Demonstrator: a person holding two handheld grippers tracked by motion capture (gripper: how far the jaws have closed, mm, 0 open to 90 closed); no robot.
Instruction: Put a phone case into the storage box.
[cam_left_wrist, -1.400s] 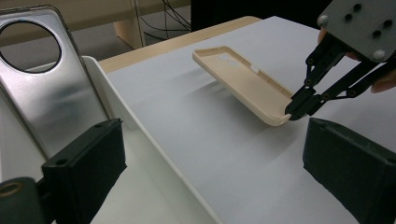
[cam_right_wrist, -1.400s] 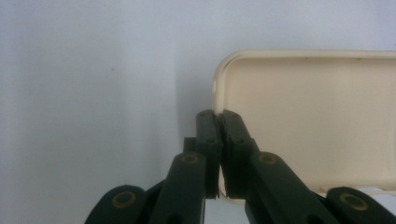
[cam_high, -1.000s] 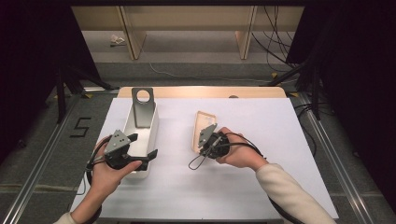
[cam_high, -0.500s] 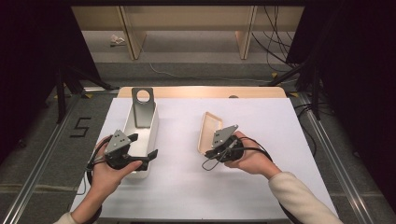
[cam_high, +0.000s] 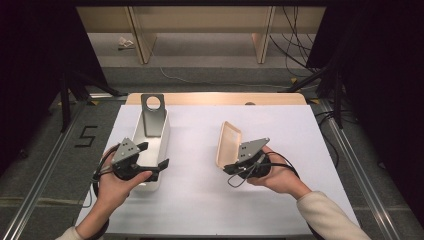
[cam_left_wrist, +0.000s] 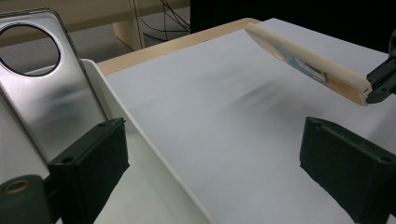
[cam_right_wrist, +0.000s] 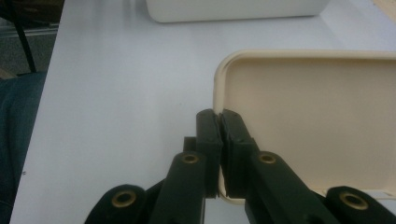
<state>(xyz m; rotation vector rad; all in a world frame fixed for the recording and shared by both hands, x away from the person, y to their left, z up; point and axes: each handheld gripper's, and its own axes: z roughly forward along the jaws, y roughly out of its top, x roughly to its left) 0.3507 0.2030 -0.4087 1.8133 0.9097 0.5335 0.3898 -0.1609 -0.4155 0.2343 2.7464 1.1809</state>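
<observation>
A cream lid (cam_high: 229, 144) sits right of centre in the high view, tilted up on edge above the white tabletop (cam_high: 200, 200). The right gripper (cam_high: 235, 167) has its fingers (cam_right_wrist: 209, 135) clamped on the lid's rim at its lower edge. In the left of the frame, the left gripper (cam_high: 152, 155) has its fingers spread wide, straddling the near wall of a white bin (cam_high: 162, 137), where a metal plate (cam_high: 152, 112) with a round hole leans
</observation>
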